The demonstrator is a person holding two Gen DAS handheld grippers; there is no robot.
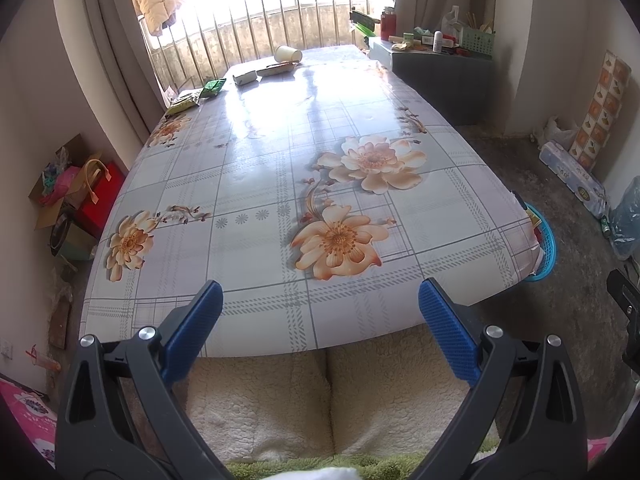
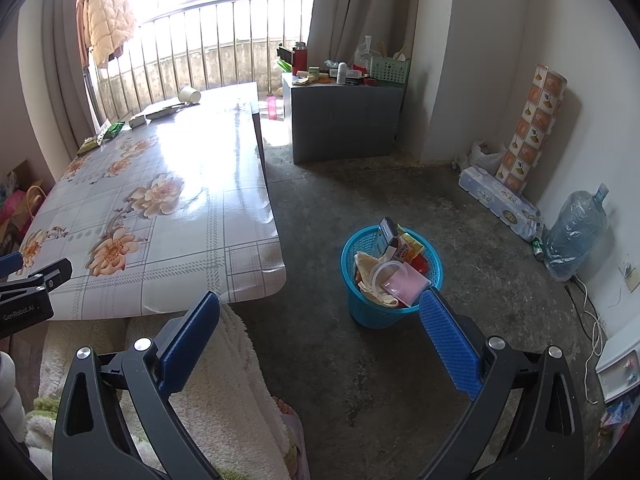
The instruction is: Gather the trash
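Note:
A floral-cloth table (image 1: 260, 184) holds trash at its far end: a tipped paper cup (image 1: 287, 54), a flat brown wrapper (image 1: 276, 69), a small white box (image 1: 245, 77), a green packet (image 1: 213, 88) and a yellow-green snack bag (image 1: 185, 102). These also show in the right wrist view, the cup (image 2: 189, 95) among them. A blue waste basket (image 2: 390, 280) full of wrappers stands on the floor right of the table; its edge shows in the left wrist view (image 1: 545, 248). My left gripper (image 1: 320, 312) is open and empty over the table's near edge. My right gripper (image 2: 320, 320) is open and empty, near the basket.
A grey cabinet (image 2: 344, 120) with clutter stands at the back. A water jug (image 2: 576, 232), tissue pack (image 2: 500, 200) and patterned roll (image 2: 532, 128) line the right wall. Bags and boxes (image 1: 76, 196) sit left of the table. A fleece cushion (image 1: 328, 400) lies below the near edge.

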